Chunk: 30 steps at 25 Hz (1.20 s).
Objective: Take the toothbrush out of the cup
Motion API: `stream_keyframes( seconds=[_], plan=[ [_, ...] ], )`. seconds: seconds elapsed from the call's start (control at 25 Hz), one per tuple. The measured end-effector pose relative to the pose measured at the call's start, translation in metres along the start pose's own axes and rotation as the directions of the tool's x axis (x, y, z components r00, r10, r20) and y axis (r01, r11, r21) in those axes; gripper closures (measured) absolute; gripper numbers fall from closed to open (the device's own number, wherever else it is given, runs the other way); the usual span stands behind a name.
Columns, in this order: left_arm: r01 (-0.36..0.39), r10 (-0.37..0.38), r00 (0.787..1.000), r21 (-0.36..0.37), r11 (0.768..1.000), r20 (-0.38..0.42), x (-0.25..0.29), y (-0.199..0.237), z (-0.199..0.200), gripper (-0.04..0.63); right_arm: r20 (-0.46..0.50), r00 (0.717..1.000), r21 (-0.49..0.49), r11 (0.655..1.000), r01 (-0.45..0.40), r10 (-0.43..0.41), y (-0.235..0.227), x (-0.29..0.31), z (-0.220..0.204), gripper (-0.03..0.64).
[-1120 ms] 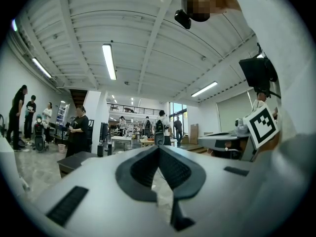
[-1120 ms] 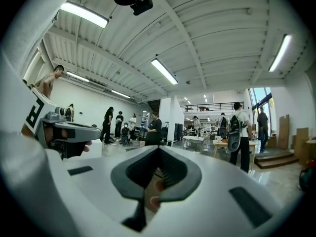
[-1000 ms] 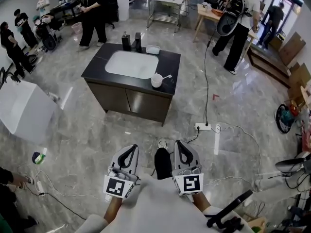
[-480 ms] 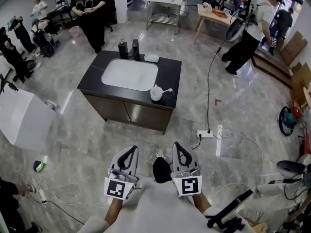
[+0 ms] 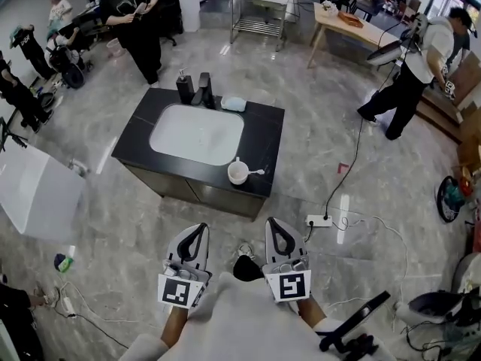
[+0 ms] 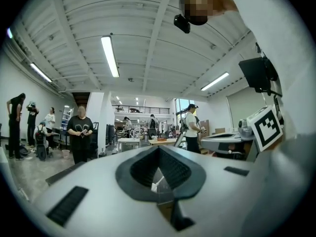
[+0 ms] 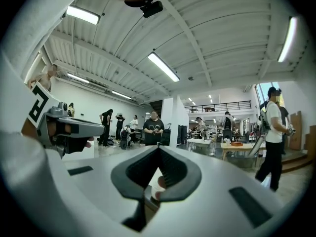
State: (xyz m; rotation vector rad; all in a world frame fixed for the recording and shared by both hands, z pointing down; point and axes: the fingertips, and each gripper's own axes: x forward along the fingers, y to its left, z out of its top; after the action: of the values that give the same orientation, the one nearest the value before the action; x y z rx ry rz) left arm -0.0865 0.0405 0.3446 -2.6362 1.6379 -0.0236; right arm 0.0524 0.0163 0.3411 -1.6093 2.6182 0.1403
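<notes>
A white cup (image 5: 237,174) stands on the near right part of a black sink counter (image 5: 264,138) in the head view. The white toothbrush (image 5: 255,172) rests in it, its handle sticking out to the right. My left gripper (image 5: 195,230) and right gripper (image 5: 276,225) are held side by side low in that view, well short of the counter, both pointing toward it. Both are shut with nothing between the jaws. In the left gripper view (image 6: 159,148) and the right gripper view (image 7: 159,148) the jaw tips meet; the cup (image 7: 159,182) shows small through the right jaws' gap.
A white basin (image 5: 197,134), two dark dispensers (image 5: 185,89) and a pale soap dish (image 5: 234,104) are on the counter. A power strip (image 5: 319,220) with cables lies on the floor to the right, a white box (image 5: 37,190) to the left. People stand beyond.
The sink counter and cup have come closer and lower in the head view as I moved forward. Both grippers kept their side-by-side pose, shut. A person at the right walked further right.
</notes>
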Motion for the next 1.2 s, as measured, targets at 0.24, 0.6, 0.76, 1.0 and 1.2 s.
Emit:
stream_keyframes(
  seconds=[0.24,0.6,0.76,1.0,1.2],
  plan=[
    [-0.05,0.05,0.999,0.034,0.998,-0.005,0.053,0.031,0.002,0.6,0.022,0.999,0.016,0.999,-0.038,0.037,-0.034,0.056,0.002,0.612],
    [-0.094,0.096,0.995,0.067,0.993,-0.03,0.092,0.052,-0.001,0.6,0.022,0.996,0.046,0.995,-0.086,0.085,-0.056,0.1,-0.007,0.612],
    [-0.096,0.099,0.994,0.075,0.993,-0.042,0.101,0.052,-0.004,0.6,0.019,0.996,0.041,0.995,-0.089,0.088,-0.06,0.107,-0.013,0.612],
    [-0.093,0.097,0.994,0.072,0.993,-0.055,0.108,0.056,-0.007,0.6,0.0,0.994,0.049,0.993,-0.106,0.106,-0.06,0.112,-0.023,0.612],
    [-0.091,0.094,0.994,0.062,0.994,-0.056,0.111,0.062,-0.011,0.6,-0.01,0.995,0.058,0.993,-0.099,0.099,-0.057,0.118,-0.026,0.612]
  ],
)
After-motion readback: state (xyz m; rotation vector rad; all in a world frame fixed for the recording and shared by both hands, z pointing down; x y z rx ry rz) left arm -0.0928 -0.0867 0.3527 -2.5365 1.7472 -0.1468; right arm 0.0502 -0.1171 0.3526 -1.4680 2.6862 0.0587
